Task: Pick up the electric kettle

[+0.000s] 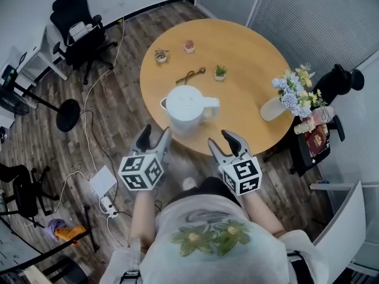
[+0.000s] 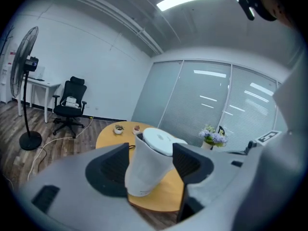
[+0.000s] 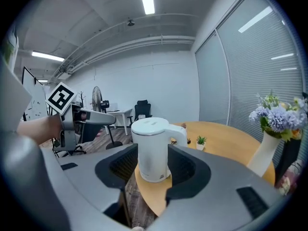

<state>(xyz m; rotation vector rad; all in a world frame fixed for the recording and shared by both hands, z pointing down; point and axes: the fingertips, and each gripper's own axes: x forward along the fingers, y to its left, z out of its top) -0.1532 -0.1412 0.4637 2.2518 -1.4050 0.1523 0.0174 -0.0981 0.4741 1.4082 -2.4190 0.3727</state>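
A white electric kettle [image 1: 186, 109] stands upright near the front edge of the round wooden table [image 1: 249, 81], its handle pointing right. My left gripper [image 1: 154, 139] is open just short of the table edge, left of the kettle. My right gripper [image 1: 225, 142] is open too, below and right of the kettle. Neither touches it. In the left gripper view the kettle [image 2: 150, 161] shows between the spread jaws of that gripper [image 2: 151, 163], farther off. The right gripper view frames the kettle [image 3: 152, 149] the same way, ahead of the gripper [image 3: 153, 170], with the left gripper [image 3: 79, 121] at its left.
On the table are a vase of flowers [image 1: 291, 97], a small green plant [image 1: 220, 72], two small pots [image 1: 161, 55], and a dark object [image 1: 190, 74]. Office chairs [image 1: 80, 28], a standing fan's base [image 1: 68, 115] and cables with a power strip [image 1: 102, 182] lie on the wooden floor to the left.
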